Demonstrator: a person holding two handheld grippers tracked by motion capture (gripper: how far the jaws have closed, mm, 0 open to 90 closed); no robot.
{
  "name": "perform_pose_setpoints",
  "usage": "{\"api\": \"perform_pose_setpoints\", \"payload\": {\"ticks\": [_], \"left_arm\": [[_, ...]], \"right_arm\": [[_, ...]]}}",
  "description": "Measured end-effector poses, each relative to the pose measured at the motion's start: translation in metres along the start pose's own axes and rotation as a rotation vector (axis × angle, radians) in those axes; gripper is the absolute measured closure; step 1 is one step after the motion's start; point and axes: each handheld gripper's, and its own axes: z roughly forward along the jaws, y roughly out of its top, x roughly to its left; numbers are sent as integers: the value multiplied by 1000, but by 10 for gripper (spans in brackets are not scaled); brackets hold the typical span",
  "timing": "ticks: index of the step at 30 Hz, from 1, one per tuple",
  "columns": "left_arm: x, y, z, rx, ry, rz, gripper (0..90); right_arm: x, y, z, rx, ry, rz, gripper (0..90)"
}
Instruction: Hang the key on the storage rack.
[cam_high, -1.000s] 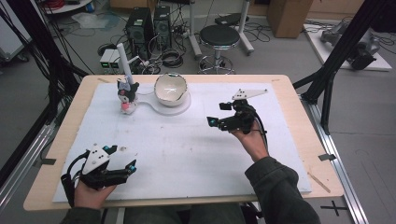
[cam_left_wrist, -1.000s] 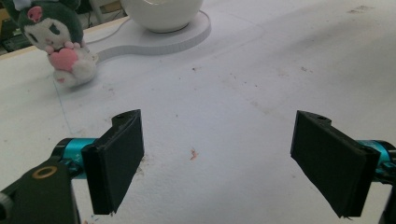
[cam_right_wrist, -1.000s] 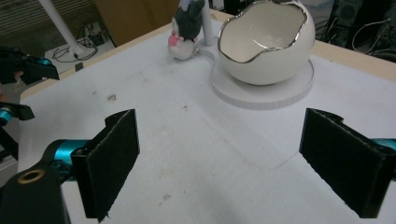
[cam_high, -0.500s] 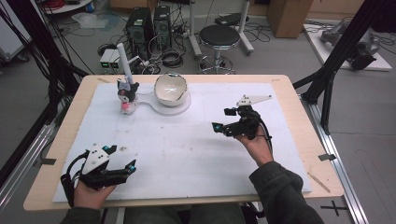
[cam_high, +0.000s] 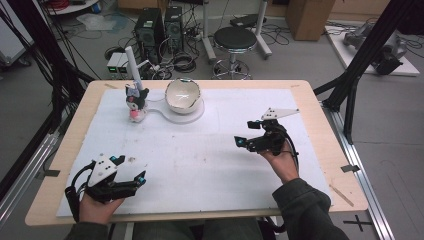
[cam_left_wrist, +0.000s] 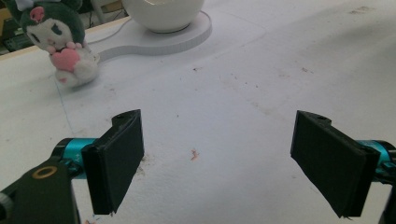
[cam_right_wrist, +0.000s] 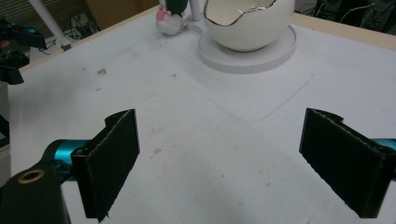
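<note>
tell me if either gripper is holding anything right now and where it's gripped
Nothing is held. The left gripper and the right gripper both have their jaws wide apart over bare white mat, with the plush toy and egg-shaped bowl far off.

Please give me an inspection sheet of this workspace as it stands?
Surface: white mat on a wooden table, lightly stained.
Job's things: plush toy upright beside the white egg-shaped bowl on its base.
Clutter: nothing seen on the mat.
Grippers: left gripper and right gripper, jaws open, nothing between them.
Cables: one trails from each gripper.
Surroundings: stool, computer towers, floor cables.
</note>
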Motion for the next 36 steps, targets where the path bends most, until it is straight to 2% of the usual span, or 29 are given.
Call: {"api": "perform_pose_setpoints", "payload": {"ticks": [2,13,14,15,33,36], "left_arm": [[0,0,0,0,0,-2,177],[0,0,0,0,-3,-2,177],[0,0,0,-1,-3,-3,177],[0,0,0,0,-4,-1,177],[-1,0,0,7,-8,-3,178],[-2,0,0,11,-11,-2,178]], "right_arm": [[-1,-2,-3,-12,-4,-7,111],[-1,-17,-14,0,-18,16,111],[-2,-19,-15,-5,-21,6,111],[-2,-20,-17,2,-21,17,111],[4,-46,-30,2,-38,15,111],[5,-51,-34,1,-32,29,111]]}}
